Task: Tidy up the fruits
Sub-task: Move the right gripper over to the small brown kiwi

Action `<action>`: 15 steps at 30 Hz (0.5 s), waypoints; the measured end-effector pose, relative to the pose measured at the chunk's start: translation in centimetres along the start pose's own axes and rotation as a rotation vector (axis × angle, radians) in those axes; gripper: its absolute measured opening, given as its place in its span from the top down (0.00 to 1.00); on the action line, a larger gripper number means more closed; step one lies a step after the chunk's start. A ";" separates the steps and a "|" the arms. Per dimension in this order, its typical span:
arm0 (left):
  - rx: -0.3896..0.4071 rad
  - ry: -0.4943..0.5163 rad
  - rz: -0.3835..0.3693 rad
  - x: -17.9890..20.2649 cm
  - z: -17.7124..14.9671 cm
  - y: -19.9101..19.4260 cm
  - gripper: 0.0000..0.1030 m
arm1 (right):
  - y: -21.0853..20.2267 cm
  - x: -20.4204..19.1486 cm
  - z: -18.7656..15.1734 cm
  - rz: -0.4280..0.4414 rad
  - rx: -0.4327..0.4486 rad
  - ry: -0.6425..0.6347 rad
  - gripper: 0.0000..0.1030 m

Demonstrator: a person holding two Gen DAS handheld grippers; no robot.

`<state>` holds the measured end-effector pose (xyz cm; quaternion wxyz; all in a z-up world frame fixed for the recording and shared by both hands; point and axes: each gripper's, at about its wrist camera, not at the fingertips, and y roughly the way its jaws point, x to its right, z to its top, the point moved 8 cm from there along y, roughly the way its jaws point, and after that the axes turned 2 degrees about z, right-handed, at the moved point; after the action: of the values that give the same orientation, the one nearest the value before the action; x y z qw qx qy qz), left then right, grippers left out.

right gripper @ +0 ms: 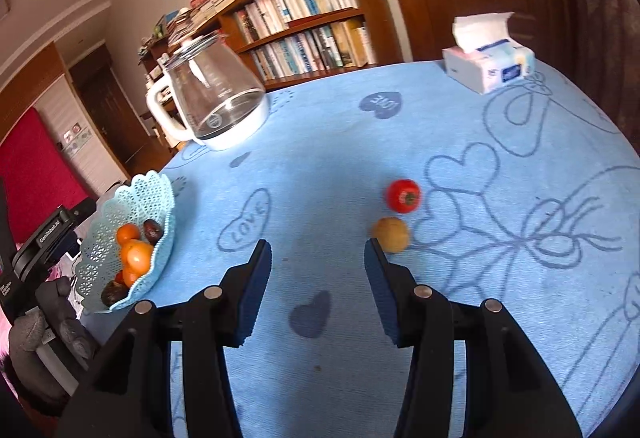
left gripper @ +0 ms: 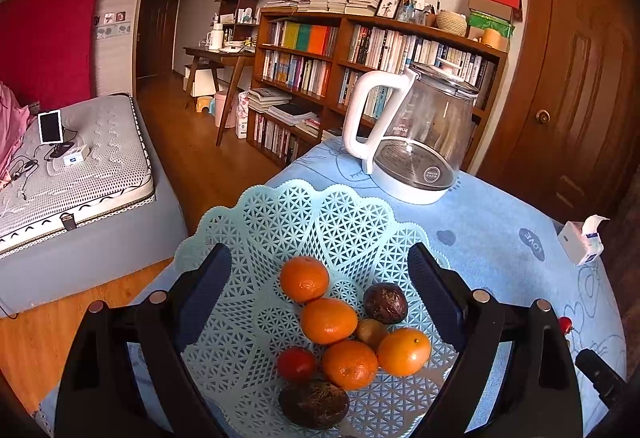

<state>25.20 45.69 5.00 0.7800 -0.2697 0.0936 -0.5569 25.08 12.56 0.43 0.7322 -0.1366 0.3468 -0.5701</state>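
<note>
On the table (right gripper: 400, 126), with its blue cloth full of drawn hearts, sits a pale blue basket (left gripper: 280, 214) with holes all over it. Inside the basket lie four oranges (left gripper: 329, 320), one small red fruit (left gripper: 296, 364), two dark purple fruits (left gripper: 385, 303) and one little brown fruit (left gripper: 371, 333), all bunched up and touching each other. The left tongs (left gripper: 320, 280) hang over the basket, spread wide apart, with nothing between them.

Two more fruits lie out on the cloth, well apart from the basket: a red tomato (right gripper: 403, 195) and, just beside it, a round yellow-brown fruit (right gripper: 391, 235). The right tongs (right gripper: 316, 270) hang above the cloth, spread wide and holding nothing. The yellow-brown fruit sits just outside the right finger, very near its tip.

Behind the basket stands a glass kettle (left gripper: 420, 142) with a white handle and no water in it. A box of tissues (right gripper: 490, 64) rests near the far edge of the table. A hand in a dark glove (right gripper: 44, 338) shows at the left edge of the right wrist view. Past the table are a bookshelf (left gripper: 320, 70) full of books, a brown door (left gripper: 568, 78) and a bed (left gripper: 80, 166)
</note>
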 end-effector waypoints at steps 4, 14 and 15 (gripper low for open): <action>-0.003 0.008 -0.003 0.3 -0.2 0.0 0.12 | -0.4 2.2 -0.2 -0.033 0.005 0.033 0.53; -0.007 0.035 -0.007 0.9 -0.6 0.1 0.12 | -0.9 4.9 -0.6 -0.076 0.001 0.061 0.53; -0.007 0.036 -0.006 0.9 -0.6 0.1 0.12 | -0.9 5.2 -0.6 -0.080 -0.002 0.061 0.53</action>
<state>25.32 44.64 4.57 0.7755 -0.2627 0.1088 -0.5637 24.58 7.62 -1.32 0.6976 -0.1336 0.3638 -0.6027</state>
